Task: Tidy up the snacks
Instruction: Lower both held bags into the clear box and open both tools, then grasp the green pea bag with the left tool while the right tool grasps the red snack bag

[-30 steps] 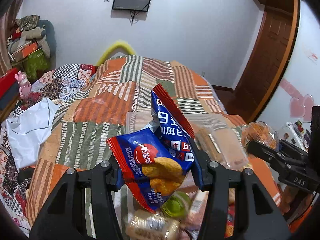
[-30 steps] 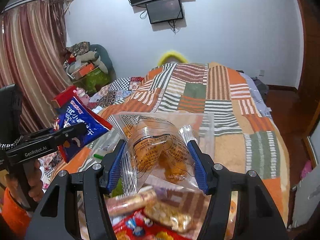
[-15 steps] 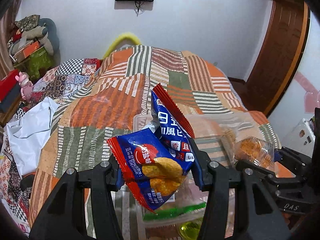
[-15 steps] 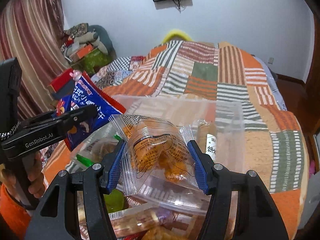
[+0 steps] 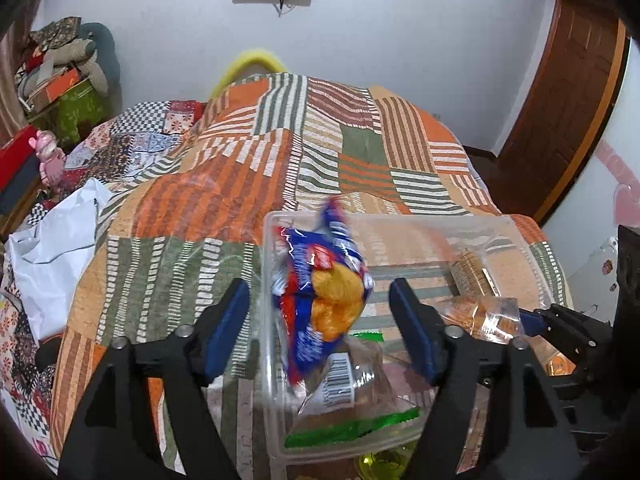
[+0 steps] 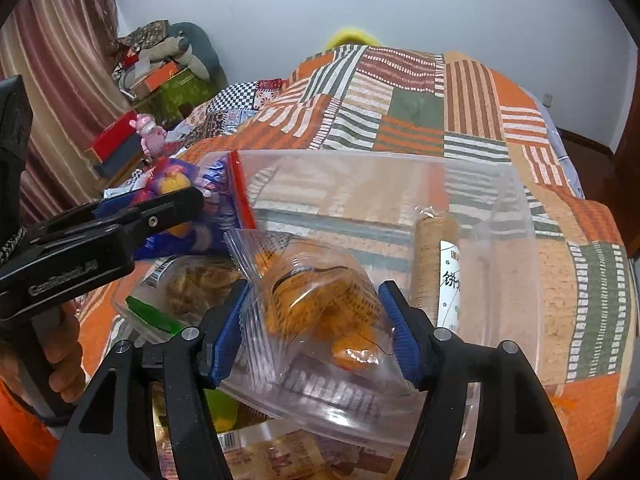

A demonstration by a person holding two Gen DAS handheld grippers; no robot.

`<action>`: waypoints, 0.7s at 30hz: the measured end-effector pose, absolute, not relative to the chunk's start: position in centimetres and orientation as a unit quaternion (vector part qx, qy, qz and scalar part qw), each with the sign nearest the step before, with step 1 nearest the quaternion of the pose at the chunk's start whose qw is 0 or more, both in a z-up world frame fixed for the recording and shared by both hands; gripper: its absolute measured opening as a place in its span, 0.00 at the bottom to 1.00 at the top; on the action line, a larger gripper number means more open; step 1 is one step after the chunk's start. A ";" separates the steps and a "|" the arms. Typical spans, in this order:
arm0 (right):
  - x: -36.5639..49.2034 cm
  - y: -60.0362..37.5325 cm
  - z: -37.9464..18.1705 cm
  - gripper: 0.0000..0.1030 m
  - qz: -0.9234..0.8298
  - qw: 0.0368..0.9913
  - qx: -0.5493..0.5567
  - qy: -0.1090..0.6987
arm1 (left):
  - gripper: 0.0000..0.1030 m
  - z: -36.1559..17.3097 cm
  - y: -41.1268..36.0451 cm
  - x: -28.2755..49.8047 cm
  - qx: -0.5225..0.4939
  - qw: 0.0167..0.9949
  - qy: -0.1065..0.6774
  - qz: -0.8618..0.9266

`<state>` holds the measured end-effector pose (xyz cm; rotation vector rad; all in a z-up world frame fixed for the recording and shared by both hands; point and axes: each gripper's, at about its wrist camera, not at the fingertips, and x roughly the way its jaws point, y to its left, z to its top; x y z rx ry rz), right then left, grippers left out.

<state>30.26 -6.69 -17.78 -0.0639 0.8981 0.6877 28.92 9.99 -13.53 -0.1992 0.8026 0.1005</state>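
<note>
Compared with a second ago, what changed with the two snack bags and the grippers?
The left gripper has just opened, releasing the blue snack bag, which is dropping, blurred, into the clear bin. The right gripper moved over the bin and its jaws have just widened, with the clear bag of orange snacks still between the pads. The patchwork bedspread is unchanged.

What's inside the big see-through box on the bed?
Inside the clear box lie a biscuit roll, a barcoded snack bag and a green-edged packet. The falling blue chip bag hides whatever's beneath.
</note>
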 end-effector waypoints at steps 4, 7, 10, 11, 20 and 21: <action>29.7 -6.9 -17.1 0.66 0.336 0.842 -0.028 0.421 | 0.72 -12.9 9.8 28.1 -0.086 0.916 0.390 0.046; 29.0 -7.4 -16.1 0.67 0.334 0.850 -0.032 0.406 | 0.72 -12.1 9.8 27.0 -0.087 0.917 0.387 0.040; 28.2 -8.4 -15.0 0.67 0.334 0.856 -0.032 0.392 | 0.73 -11.2 10.2 25.7 -0.091 0.919 0.382 0.036; 27.8 -8.9 -14.6 0.67 0.333 0.859 -0.031 0.387 | 0.75 -10.9 10.3 25.1 -0.091 0.920 0.379 0.035; 24.8 -12.9 -12.7 0.69 0.306 0.885 -0.045 0.349 | 0.88 -8.7 11.4 19.7 -0.071 0.929 0.362 0.039; 24.5 -13.4 -12.7 0.69 0.302 0.887 -0.046 0.347 | 0.89 -8.8 11.5 19.0 -0.069 0.928 0.364 0.041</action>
